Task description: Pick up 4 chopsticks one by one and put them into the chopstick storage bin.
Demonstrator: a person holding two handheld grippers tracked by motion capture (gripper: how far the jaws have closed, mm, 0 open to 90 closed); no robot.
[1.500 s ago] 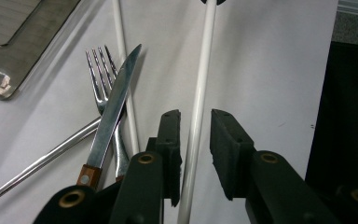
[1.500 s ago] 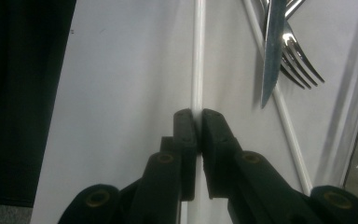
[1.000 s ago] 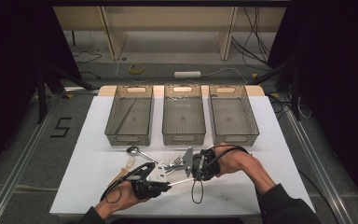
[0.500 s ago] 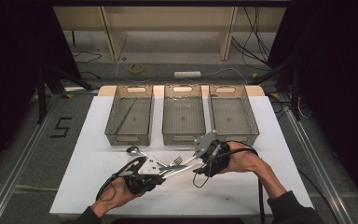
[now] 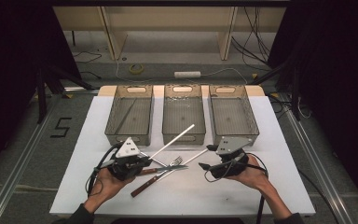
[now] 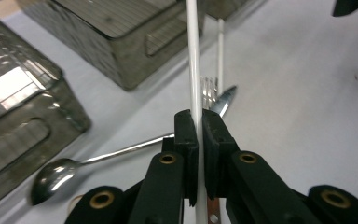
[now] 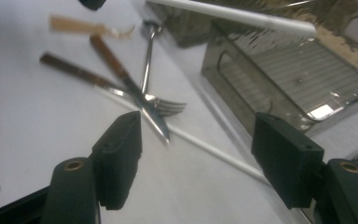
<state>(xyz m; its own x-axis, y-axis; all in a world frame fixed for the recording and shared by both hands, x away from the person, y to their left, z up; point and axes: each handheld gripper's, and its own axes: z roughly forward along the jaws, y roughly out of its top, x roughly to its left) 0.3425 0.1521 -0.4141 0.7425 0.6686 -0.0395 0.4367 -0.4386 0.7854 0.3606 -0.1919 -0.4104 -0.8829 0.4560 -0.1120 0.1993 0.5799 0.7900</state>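
Left gripper (image 6: 196,140) is clamped on one white chopstick (image 5: 173,140), lifted off the counter (image 5: 270,186) and pointing at the middle bin (image 5: 183,135). Right gripper (image 7: 196,161) has just been opening, nothing between its jaws. Looks like cutlery sorting, so next it probably needs carrying over to a bin and dropping in

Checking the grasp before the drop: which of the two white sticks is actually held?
The raised white stick, clamped in the left gripper and pointing toward the middle bin. The other white stick lies flat on the table.
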